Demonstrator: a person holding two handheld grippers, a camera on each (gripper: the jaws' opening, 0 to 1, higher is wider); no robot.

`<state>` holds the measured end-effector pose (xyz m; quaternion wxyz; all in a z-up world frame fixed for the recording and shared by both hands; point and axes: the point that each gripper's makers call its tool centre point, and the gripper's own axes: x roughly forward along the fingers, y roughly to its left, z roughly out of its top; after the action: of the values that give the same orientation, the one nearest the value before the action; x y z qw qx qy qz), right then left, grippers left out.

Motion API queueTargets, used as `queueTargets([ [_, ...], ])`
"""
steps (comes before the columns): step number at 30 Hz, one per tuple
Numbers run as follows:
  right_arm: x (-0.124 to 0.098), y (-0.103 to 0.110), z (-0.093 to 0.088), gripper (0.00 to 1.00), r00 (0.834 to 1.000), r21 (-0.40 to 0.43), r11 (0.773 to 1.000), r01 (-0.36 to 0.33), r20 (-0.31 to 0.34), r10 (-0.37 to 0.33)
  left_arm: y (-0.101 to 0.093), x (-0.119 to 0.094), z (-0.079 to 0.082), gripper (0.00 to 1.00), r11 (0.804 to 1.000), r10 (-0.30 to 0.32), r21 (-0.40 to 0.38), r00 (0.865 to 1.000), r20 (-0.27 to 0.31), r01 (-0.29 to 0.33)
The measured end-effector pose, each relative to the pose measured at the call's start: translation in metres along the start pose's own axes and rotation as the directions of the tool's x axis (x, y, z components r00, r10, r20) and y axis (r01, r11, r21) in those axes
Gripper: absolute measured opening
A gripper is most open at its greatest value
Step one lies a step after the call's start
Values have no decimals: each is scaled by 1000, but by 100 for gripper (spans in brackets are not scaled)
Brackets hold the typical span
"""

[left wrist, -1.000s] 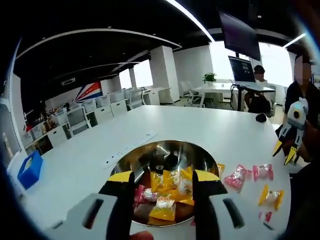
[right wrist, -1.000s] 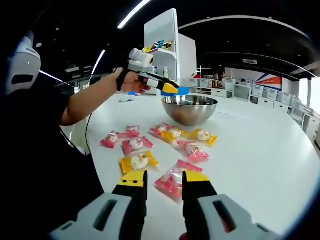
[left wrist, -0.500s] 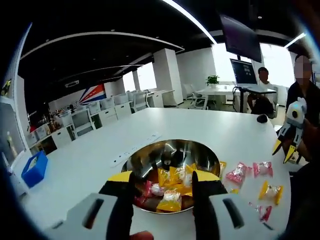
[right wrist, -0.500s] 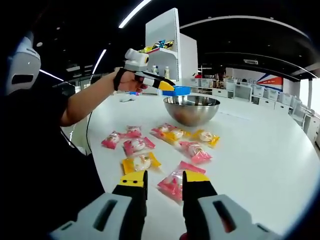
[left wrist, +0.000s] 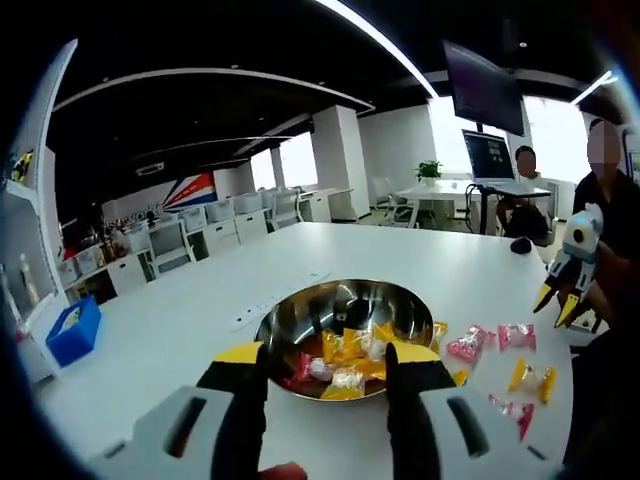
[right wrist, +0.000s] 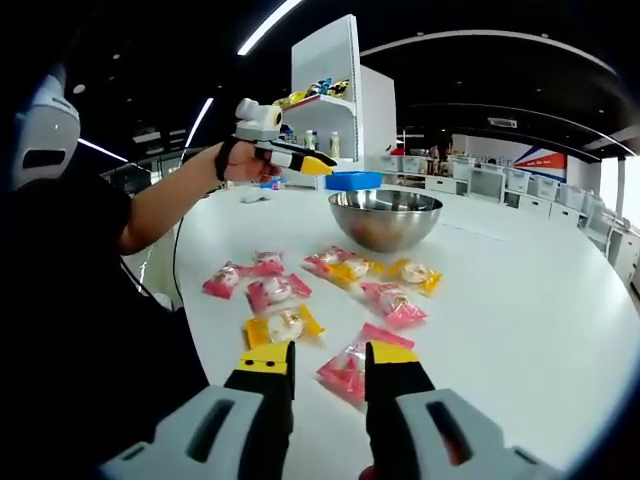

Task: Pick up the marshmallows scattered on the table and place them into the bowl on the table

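White and wide, the bench (right wrist: 520,290) stretches across an open office with rows of white desks and chairs behind it. On it stands a round, shiny steel bowl (left wrist: 345,312), already holding several wrapped marshmallows in yellow and pink packets (left wrist: 345,365). In the left gripper view, the left tongs (left wrist: 326,365) hang just short of the bowl's near rim, their 2 yellow-tipped black jaws spread apart with nothing between them. A blue plastic box (left wrist: 72,333) sits far off on the bench's left side.

In the right gripper view, the scattered pink and yellow marshmallow packets (right wrist: 330,285) lie on the bench between the camera and the steel bowl (right wrist: 385,217), well apart from it. The right tongs (right wrist: 330,358) are low over the bench with their jaws parted, and a pink packet (right wrist: 350,365) lies flat between the tips, not clamped. Just left of it is a yellow packet (right wrist: 282,325). A person's hand holds the left tongs (right wrist: 318,163) above the bench, left of the bowl.
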<state>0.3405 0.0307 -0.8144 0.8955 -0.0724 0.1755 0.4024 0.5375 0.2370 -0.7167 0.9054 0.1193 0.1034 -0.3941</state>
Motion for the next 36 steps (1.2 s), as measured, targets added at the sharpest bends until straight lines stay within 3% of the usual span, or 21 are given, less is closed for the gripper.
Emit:
queueTargets([
  [22,1,0,1,28,1000,0,1000,4,-2,-4,-1,-48,-13,48,1000,27,-8,1000,14,-27],
  [36,4,-1,6,28,1000,-2,1000,9,-1,-9,-13,-81,-25,47,999,42,-7,999,24,-42],
])
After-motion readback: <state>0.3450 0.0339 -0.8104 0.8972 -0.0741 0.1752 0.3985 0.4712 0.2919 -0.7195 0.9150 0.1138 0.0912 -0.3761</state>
